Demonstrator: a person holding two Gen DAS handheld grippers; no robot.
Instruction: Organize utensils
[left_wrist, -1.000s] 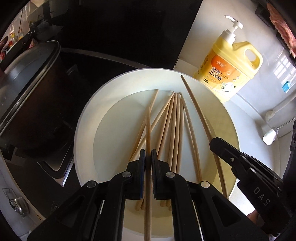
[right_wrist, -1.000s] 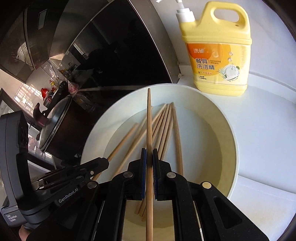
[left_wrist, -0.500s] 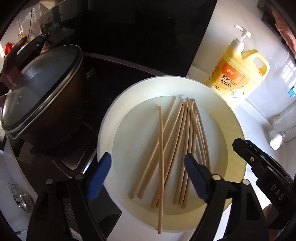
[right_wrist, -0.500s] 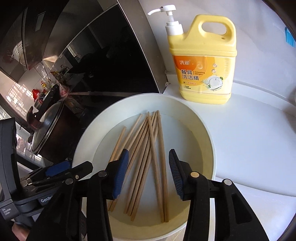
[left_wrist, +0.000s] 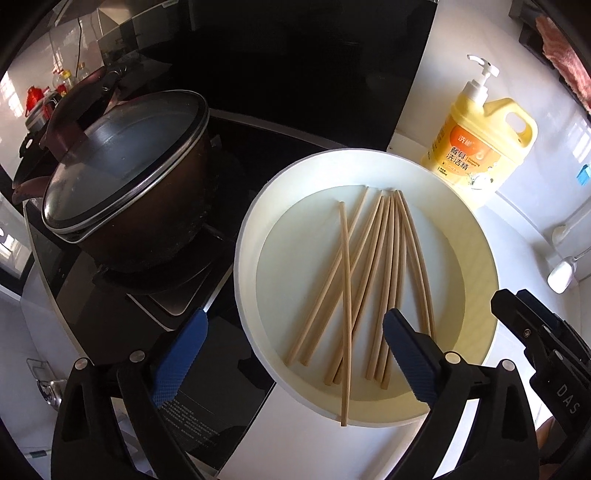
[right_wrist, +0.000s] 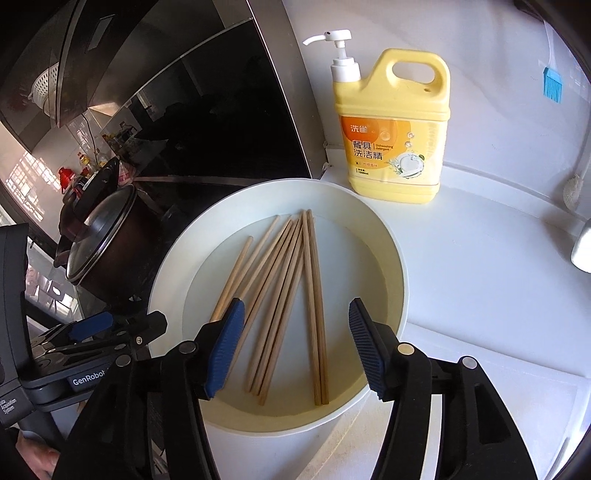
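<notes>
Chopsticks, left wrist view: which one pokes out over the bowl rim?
The leftmost-tipped chopstick: it crosses the others, and its near end overhangs the white bowl rim. The rest lie inside.

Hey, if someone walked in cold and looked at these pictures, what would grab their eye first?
Probably the big white basin in the middle, with wooden chopsticks fanned loosely across its bottom. Right behind it stands a bright yellow dish soap jug with a white pump, and to the left a dark pot with a glass lid sits on the black stove.

matt wooden chopsticks (left_wrist: 373, 280), smooth white bowl (left_wrist: 317, 173), glass-lidded pot (left_wrist: 122, 184)
</notes>
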